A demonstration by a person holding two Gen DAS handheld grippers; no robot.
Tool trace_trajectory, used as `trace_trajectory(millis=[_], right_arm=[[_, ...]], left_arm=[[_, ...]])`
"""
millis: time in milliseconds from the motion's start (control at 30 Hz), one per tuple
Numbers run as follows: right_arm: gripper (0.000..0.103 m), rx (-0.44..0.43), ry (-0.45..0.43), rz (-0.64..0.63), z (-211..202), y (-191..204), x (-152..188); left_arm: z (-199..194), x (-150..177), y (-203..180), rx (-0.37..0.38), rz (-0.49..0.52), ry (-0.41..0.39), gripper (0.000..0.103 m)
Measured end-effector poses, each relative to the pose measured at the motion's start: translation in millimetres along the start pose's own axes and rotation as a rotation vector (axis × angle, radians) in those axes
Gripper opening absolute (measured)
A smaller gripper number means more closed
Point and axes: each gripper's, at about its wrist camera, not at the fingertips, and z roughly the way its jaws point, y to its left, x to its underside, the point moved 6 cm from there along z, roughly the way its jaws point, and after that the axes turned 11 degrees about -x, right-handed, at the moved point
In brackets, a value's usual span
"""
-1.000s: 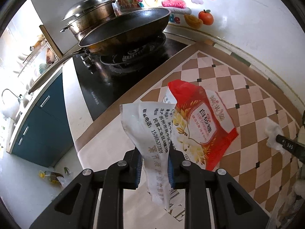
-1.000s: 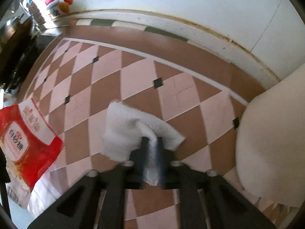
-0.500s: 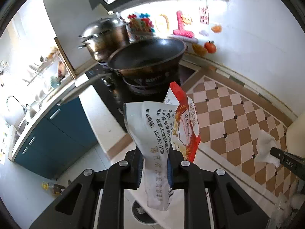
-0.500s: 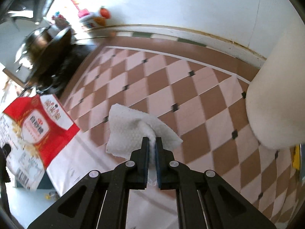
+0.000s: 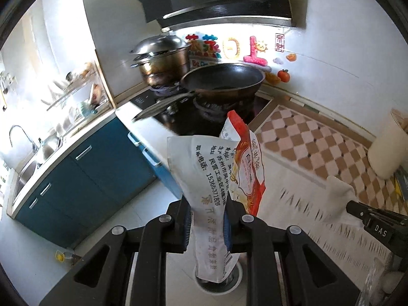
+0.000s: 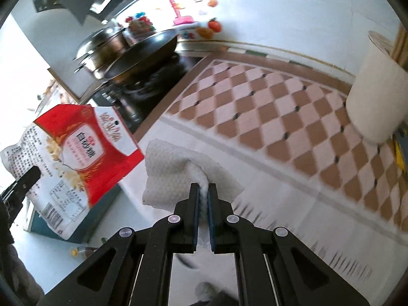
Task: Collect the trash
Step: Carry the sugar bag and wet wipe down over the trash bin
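Observation:
My left gripper (image 5: 207, 216) is shut on an empty red and white sugar bag (image 5: 211, 178), which hangs in the air above the counter's front edge. The same sugar bag (image 6: 76, 158) shows at the left of the right wrist view, with the left gripper's finger (image 6: 26, 178) on it. My right gripper (image 6: 201, 199) is shut on a crumpled white paper towel (image 6: 173, 176), lifted off the checkered mat (image 6: 293, 122). In the left wrist view that paper towel (image 5: 336, 196) hangs from the right gripper (image 5: 357, 209) at the right edge.
A black wok (image 5: 224, 81) and a lidded steel pot (image 5: 160, 58) sit on the stove behind. A cream cylinder container (image 6: 374, 89) stands at the mat's right end. Blue cabinets (image 5: 84, 176) run along the left, with a round floor drain (image 5: 216, 278) and a small bottle (image 5: 63, 256) below.
Both grippers rose and pulled back from the counter, carrying the bag and the paper towel off the mat. The floor and cabinets have come into view.

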Motion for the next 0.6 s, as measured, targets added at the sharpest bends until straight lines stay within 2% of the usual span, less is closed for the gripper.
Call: trace_trajectory(millis=[67,167,300,433,600], right_arm=[[0.006,0.002,-0.003,0.000,-2.8,24.0,27.1],[0.006,0.013,0.017,0.006,2.2,56.8,76.5],[0.006,0.032,0.100,0.032,25.5,76.4,137.2],[0.006,0.067,0.213,0.033,65.5,81.8,199.2],[0.006,0.100,0.330,0.044,133.2,66.1,257.5]], left_arm=[[-1.6,20.6,24.2,0.004,0.003,0.015,0.016],[7.0,57.6,56.1,0.009,0.015,0.080,0.016],[38.3,107.4,77.3,0.027,0.037,0.203,0.016],[86.7,159.4,74.9,0.045,0.048,0.343,0.016],[175.7,237.5,50.4,0.055,0.070,0.524,0.017]])
